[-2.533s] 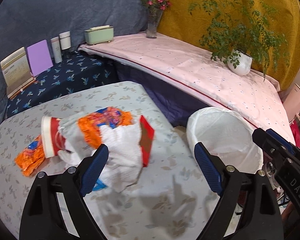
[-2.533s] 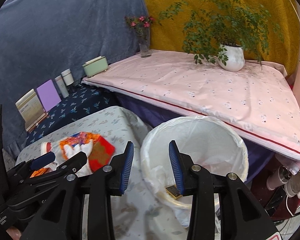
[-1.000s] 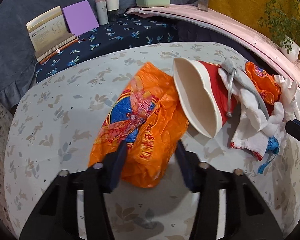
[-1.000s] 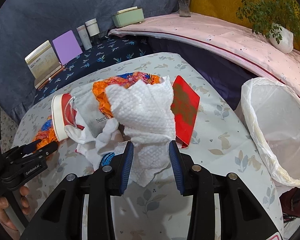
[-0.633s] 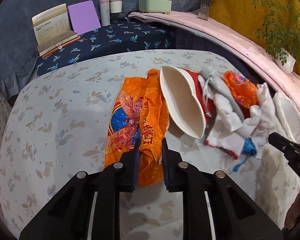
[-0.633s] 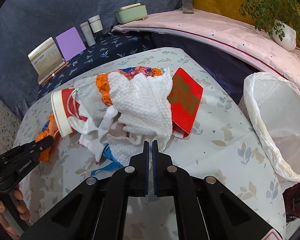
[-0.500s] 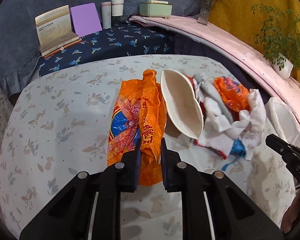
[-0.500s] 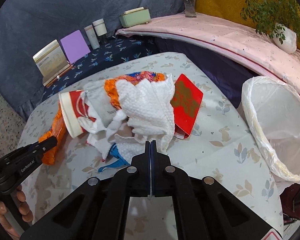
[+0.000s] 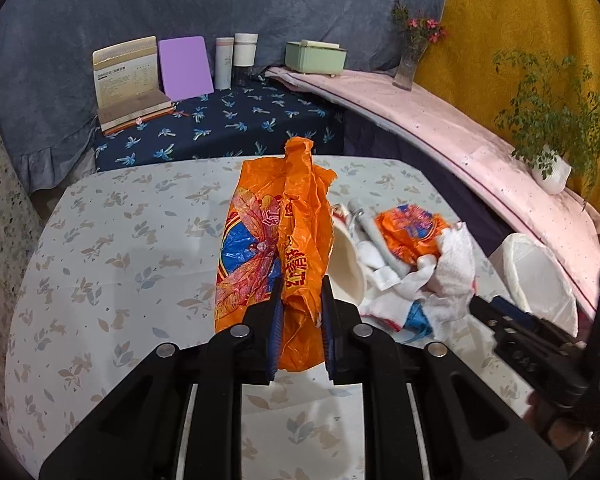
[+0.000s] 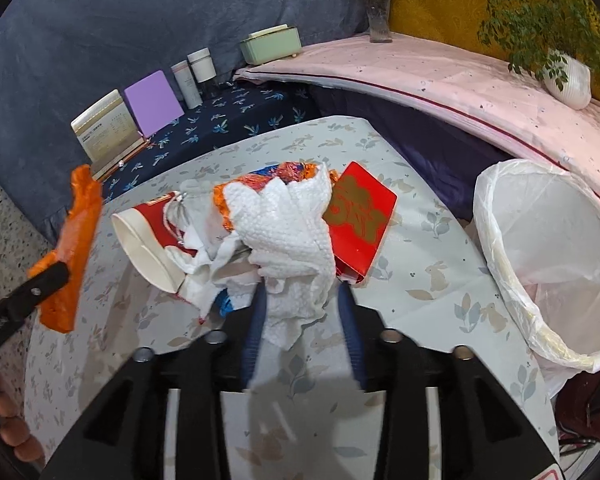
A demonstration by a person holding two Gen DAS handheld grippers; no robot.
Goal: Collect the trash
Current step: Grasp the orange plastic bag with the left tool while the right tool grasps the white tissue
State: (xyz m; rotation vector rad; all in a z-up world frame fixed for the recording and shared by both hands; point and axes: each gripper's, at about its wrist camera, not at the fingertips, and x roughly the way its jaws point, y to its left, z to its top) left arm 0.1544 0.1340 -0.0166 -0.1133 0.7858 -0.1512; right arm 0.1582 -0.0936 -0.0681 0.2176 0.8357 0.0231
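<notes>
My left gripper is shut on a crumpled orange plastic bag, which hangs clear of the floral table. In the right wrist view that bag shows at the left edge. My right gripper points at the trash heap. Its jaws are opening, and the lower end of a white paper towel lies loosely between them. The heap also holds a red and white paper cup, a red envelope and a second orange wrapper. A white-lined bin stands open at the table's right edge.
Behind the table a dark blue floral surface carries a propped booklet, a purple card, two small bottles and a green box. A pink-covered ledge bears a vase and a potted plant.
The left gripper shut on the orange bag and lifted it off the table. The right gripper shut with nothing in it, then opened around the towel's lower end.
</notes>
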